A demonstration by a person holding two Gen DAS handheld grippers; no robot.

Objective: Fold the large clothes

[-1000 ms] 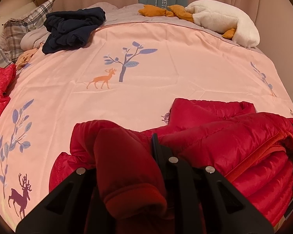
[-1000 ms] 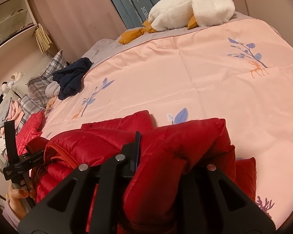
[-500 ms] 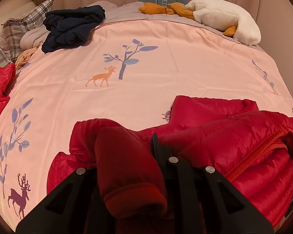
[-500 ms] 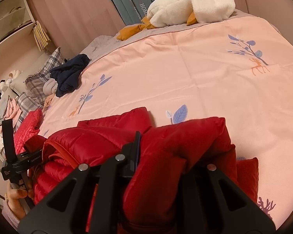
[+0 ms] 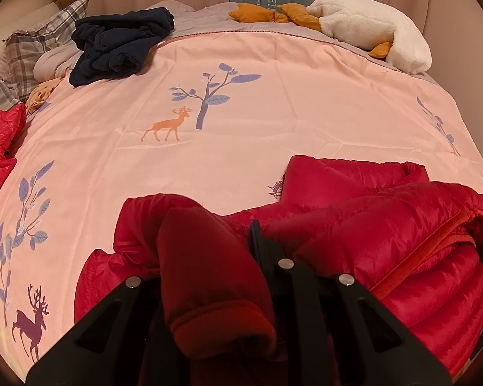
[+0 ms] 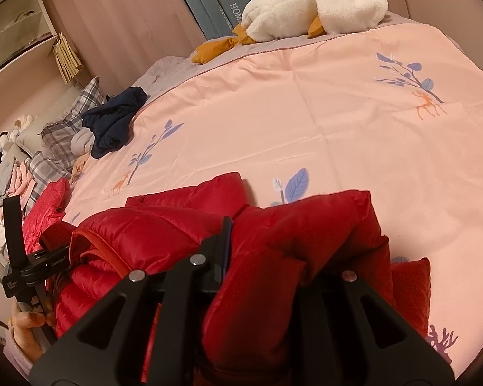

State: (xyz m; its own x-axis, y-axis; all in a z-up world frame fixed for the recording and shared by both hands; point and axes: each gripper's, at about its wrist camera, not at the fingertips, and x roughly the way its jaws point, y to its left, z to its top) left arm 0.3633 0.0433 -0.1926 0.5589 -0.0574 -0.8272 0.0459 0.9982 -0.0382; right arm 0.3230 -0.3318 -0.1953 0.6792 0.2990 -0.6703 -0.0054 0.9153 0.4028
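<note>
Your left gripper (image 5: 209,276) and right gripper (image 6: 273,270) each pinched a puffy quilted sleeve of the glossy red jacket (image 5: 386,225).

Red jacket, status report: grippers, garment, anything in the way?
Left gripper shut on a cuffed sleeve. Right gripper shut on another fold. Red jacket bunched on pink duvet. Navy clothes far off.

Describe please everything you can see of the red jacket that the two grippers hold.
The red jacket is a shiny quilted puffer with stitched channels and an orange-red trim band. It lies bunched at the near edge of the pink bedspread. The left hand-held gripper grips a sleeve whose duller cuff hangs toward the camera; the right hand-held gripper grips another thick fold.
</note>
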